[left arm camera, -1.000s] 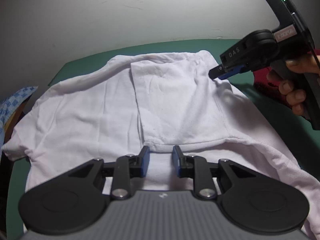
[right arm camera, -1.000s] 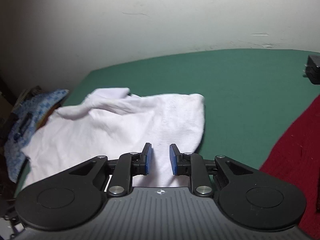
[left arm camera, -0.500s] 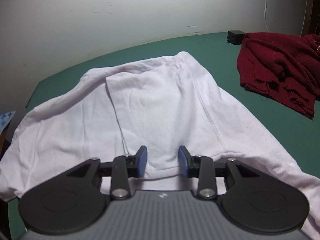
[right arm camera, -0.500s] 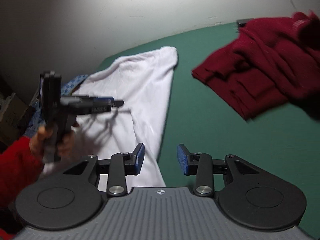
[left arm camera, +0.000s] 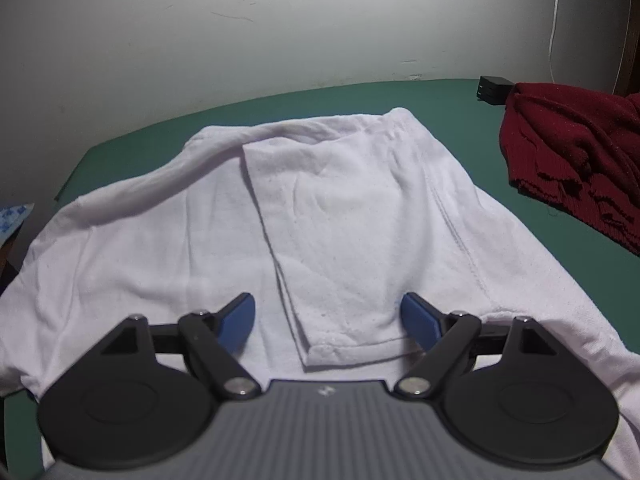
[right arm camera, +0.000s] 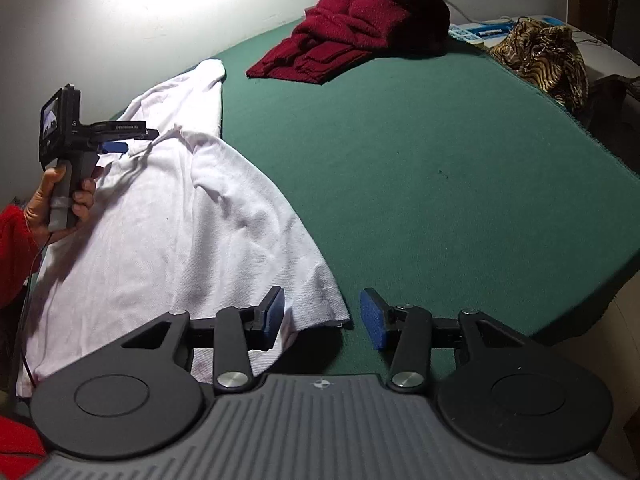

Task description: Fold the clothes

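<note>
Your left gripper (left arm camera: 328,322) hangs over the white shirt (left arm camera: 160,240) spread on the green table (left arm camera: 360,96), its jaws opening with nothing pinched between the blue pads (left arm camera: 238,316). A folded panel (left arm camera: 344,216) lies just ahead of them. A dark red sweater (left arm camera: 576,152) sits right, beside what may be a black box (left arm camera: 494,89).

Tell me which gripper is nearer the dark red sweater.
Right, probably. The right gripper, jaws opening and empty, is at the white shirt's near corner, with open green table between it and the dark red sweater. The left gripper, jaws opening, hovers over the shirt's folded sleeve.
</note>
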`<control>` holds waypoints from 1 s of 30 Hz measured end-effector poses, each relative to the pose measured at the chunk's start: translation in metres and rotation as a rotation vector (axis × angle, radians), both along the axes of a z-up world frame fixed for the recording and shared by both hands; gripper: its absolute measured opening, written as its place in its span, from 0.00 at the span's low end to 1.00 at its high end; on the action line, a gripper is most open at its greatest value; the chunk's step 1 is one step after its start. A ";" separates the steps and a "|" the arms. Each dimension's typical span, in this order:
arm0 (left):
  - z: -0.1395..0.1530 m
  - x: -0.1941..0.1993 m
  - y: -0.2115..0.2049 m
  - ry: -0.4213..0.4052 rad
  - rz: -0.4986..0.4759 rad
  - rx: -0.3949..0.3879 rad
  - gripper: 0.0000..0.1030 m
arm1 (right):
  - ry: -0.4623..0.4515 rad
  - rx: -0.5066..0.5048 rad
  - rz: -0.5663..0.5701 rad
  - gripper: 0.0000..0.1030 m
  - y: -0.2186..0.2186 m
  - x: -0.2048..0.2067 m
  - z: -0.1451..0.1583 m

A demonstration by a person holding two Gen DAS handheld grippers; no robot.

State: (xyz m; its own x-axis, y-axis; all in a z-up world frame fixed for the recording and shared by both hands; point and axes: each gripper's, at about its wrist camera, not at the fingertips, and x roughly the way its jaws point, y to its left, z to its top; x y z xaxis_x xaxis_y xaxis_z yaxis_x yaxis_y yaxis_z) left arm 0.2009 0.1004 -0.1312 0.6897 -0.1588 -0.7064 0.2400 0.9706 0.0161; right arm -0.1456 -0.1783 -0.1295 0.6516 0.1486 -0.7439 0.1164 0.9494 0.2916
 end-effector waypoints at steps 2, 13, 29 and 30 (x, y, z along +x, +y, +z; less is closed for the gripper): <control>0.000 0.001 0.001 0.010 0.014 -0.008 0.84 | -0.012 0.001 -0.002 0.35 0.003 0.003 -0.002; -0.002 0.004 0.004 0.022 0.017 0.000 0.90 | -0.091 -0.052 0.089 0.08 0.008 0.003 0.031; -0.004 0.012 0.006 0.048 0.014 0.005 0.97 | 0.022 -0.193 0.562 0.13 0.086 -0.027 0.022; -0.003 0.013 0.006 0.051 0.013 0.005 0.97 | 0.050 -0.173 0.576 0.19 0.090 -0.029 0.017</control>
